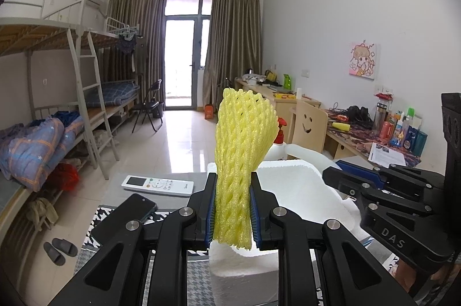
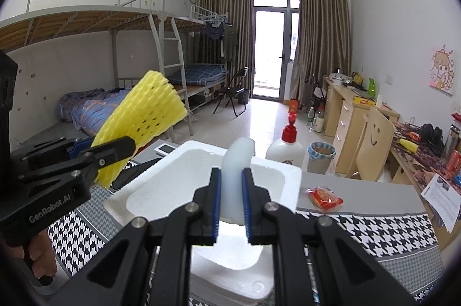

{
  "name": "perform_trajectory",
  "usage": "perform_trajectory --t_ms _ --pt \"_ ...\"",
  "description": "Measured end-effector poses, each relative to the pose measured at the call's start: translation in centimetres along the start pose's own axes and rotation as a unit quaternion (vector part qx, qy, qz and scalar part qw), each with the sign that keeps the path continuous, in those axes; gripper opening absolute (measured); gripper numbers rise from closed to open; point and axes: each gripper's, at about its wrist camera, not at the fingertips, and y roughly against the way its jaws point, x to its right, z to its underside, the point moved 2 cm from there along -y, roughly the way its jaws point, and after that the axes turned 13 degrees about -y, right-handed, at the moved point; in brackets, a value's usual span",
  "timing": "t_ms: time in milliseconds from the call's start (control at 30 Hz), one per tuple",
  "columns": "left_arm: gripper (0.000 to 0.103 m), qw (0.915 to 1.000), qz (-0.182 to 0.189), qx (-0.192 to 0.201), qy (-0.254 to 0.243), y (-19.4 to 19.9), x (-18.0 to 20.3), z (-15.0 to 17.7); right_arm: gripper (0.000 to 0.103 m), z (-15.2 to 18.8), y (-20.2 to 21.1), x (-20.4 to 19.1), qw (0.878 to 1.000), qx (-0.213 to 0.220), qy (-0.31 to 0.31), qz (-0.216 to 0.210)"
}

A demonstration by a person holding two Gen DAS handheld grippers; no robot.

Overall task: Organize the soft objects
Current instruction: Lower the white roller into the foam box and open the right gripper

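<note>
While clamped upright in left gripper (image 1: pixel 232 215): yellow foam net sleeve (image 1: pixel 243 144), very light, springy, crushes readily; best pinched low across gathered end, as now. Right gripper (image 2: pixel 232 202) closed on white foam piece (image 2: pixel 236 176), soft, light, bends easily. Both held above white foam tray (image 2: pixel 201 153) near table's (image 2: pixel 383 222) front edge.

That foam net sleeve (image 1: pixel 242 150) is bright yellow, the foam tray (image 2: pixel 201 187) and foam piece (image 2: pixel 234 179) plain white. Tablecloth (image 2: pixel 374 228) is black-and-white houndstooth with grey, and the bottle (image 2: pixel 285 151) is white with a red cap.
</note>
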Motion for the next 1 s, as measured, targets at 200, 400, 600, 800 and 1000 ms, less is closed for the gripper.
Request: perform_trajectory --t_ms 200,400,600,800,1000 --pt "0.022 1.0000 -0.001 -0.001 0.005 -0.1 -0.7 0.2 0.017 -0.2 -0.6 -0.4 1.000 -0.006 0.001 -0.006" --pt "0.022 1.0000 -0.001 0.000 0.005 0.0 -0.9 0.4 0.017 -0.3 -1.2 0.0 1.000 -0.013 -0.006 -0.006" --pt "0.022 1.0000 -0.005 0.000 0.006 0.0 -0.8 0.3 0.031 -0.5 -1.5 0.5 1.000 -0.019 -0.009 0.000" --pt "0.022 0.9999 -0.009 0.002 0.011 0.3 -0.7 0.3 0.081 -0.5 -0.4 0.1 1.000 0.003 0.008 0.007" --pt "0.022 0.9999 -0.009 0.002 0.011 0.3 -0.4 0.3 0.083 -0.6 0.5 0.1 1.000 0.014 0.011 0.002"
